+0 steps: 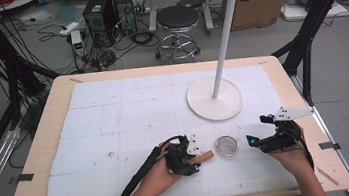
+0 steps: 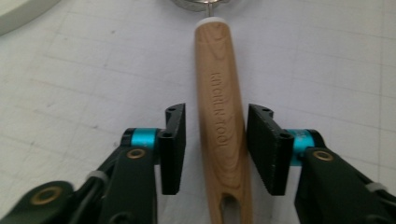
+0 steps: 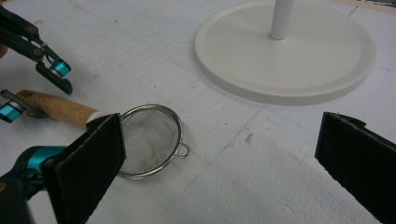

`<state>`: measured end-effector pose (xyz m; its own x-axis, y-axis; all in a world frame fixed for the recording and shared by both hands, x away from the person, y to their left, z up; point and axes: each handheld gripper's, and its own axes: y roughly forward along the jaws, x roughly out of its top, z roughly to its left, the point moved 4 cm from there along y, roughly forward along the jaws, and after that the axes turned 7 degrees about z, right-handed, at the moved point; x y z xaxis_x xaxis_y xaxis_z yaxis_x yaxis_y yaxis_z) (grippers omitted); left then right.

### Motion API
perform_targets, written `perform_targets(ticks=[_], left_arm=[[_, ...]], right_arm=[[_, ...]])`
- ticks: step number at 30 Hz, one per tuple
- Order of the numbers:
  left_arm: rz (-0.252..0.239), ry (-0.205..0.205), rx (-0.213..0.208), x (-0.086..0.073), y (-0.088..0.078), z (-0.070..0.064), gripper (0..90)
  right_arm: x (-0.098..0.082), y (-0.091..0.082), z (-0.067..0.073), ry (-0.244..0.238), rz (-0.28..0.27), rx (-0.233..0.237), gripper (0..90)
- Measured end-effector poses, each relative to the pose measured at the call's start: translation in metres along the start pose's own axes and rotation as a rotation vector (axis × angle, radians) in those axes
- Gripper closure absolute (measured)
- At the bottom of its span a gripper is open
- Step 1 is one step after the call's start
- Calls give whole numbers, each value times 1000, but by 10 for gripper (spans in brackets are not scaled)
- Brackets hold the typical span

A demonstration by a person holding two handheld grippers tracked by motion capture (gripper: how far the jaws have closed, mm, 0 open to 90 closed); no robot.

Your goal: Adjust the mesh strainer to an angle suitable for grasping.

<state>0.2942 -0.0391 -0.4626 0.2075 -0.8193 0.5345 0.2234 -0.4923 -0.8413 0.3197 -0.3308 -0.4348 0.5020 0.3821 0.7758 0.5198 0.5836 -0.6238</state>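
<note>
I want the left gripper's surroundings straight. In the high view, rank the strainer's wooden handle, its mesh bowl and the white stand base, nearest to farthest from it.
1. Wooden handle: between the left gripper's jaws.
2. Mesh bowl: just right of it.
3. White stand base: farther back and right.

Two handheld grippers, black frames. Left gripper [image 1: 185, 156]: flat black rectangular pads [image 2: 173, 148], small screw holes at pad tops, cyan anodised collars behind each pad, brass-coloured pivot rivets on linkage arms, white ring on lower links, thick black braided cable [image 1: 128, 192] trailing along forearm. Right gripper [image 1: 263, 135]: same black linkage, cyan accents, textured matte pads [image 3: 88, 165], grey three-cornered plate [image 1: 289, 112] with holes on top. Bare forearms, no sleeves.
</note>
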Motion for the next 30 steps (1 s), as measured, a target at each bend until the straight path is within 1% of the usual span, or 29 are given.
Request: perform_targets(ticks=[1,2,3,4,7,9,12,17,21,25,30], left_arm=[[-13,-10,-2,-2,-3,1,543],[-14,-12,3,-4,-5,1,521],[-20,-22,5,-7,-6,1,513],[-18,-21,6,-11,-8,3,504],[-11,-45,21,-21,-11,7,476],[-17,-65,28,-27,-12,10,467],[-14,-86,42,-31,-14,14,463],[-11,-110,52,-34,-13,20,457],[-23,-134,57,-35,-11,26,468],[-25,-154,76,-34,-10,31,481],[-37,-202,105,-36,-10,41,482]], right_arm=[[0,0,0,-1,1,-1,6],[0,0,0,-1,1,-1,5],[0,0,0,-2,1,-1,5],[0,0,0,-2,1,-2,5],[0,1,1,-6,5,-3,6],[0,2,2,-7,8,-1,5],[1,2,2,-8,7,-4,5],[1,3,1,-8,6,-5,6],[0,3,0,-8,6,-4,6],[0,2,0,-4,5,-5,5],[0,2,-1,-6,4,-7,5]])
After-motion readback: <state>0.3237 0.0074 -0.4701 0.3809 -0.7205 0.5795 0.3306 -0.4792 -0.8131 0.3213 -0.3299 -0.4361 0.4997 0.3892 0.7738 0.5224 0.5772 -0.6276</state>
